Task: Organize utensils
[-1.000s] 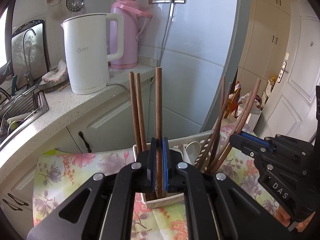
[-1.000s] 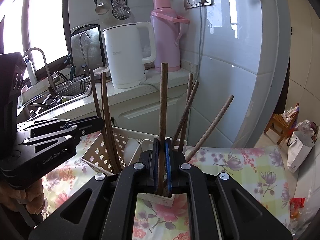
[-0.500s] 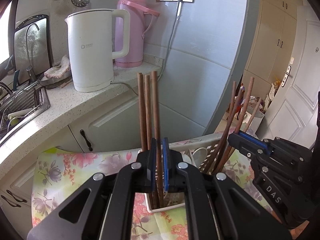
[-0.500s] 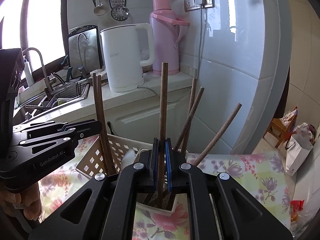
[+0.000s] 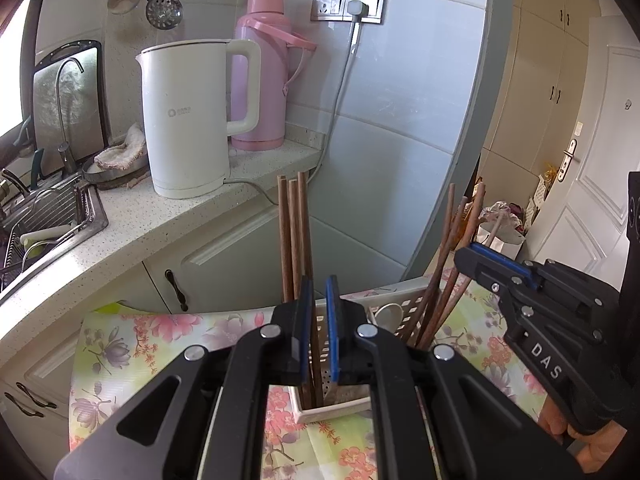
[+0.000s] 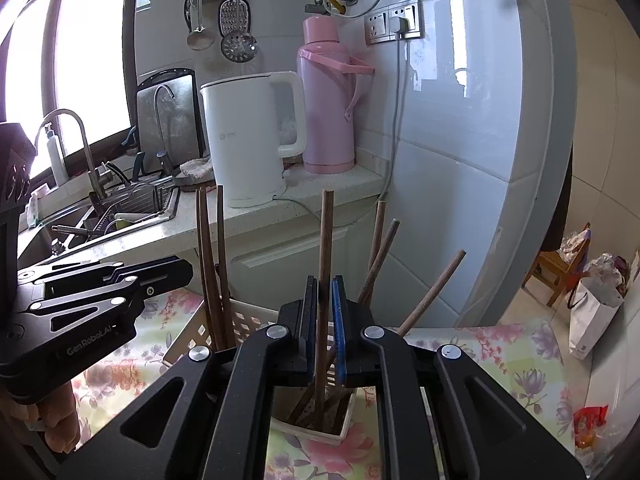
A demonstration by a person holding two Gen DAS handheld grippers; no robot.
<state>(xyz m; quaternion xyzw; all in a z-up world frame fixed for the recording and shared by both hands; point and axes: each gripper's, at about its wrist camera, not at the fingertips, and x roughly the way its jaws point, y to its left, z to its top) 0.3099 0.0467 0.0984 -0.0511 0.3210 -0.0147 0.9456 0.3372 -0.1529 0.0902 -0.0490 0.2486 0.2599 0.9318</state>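
A white slotted utensil holder [image 5: 332,410] stands on the floral tablecloth, with several brown wooden chopsticks upright in it. My left gripper [image 5: 319,332] is slightly open around one chopstick [image 5: 306,240] that stands with two others in the near compartment. My right gripper [image 6: 325,324] is slightly open around another chopstick [image 6: 325,248] whose tip rests in the holder [image 6: 316,430]. More chopsticks [image 5: 456,256] lean at the holder's right. A white spoon [image 5: 388,316] lies inside. Each gripper shows in the other's view: the right [image 5: 548,312], the left [image 6: 92,304].
A granite counter [image 5: 132,232] behind carries a white electric kettle [image 5: 188,116], a pink thermos [image 5: 264,72] and a sink with a wire rack [image 5: 44,232]. A kettle cord hangs down the tiled wall. A stool and bags [image 6: 592,280] stand on the floor at right.
Both grippers lowered their chopsticks into the holder. The jaws of both have parted a little, so the sticks now stand loose between the pads.
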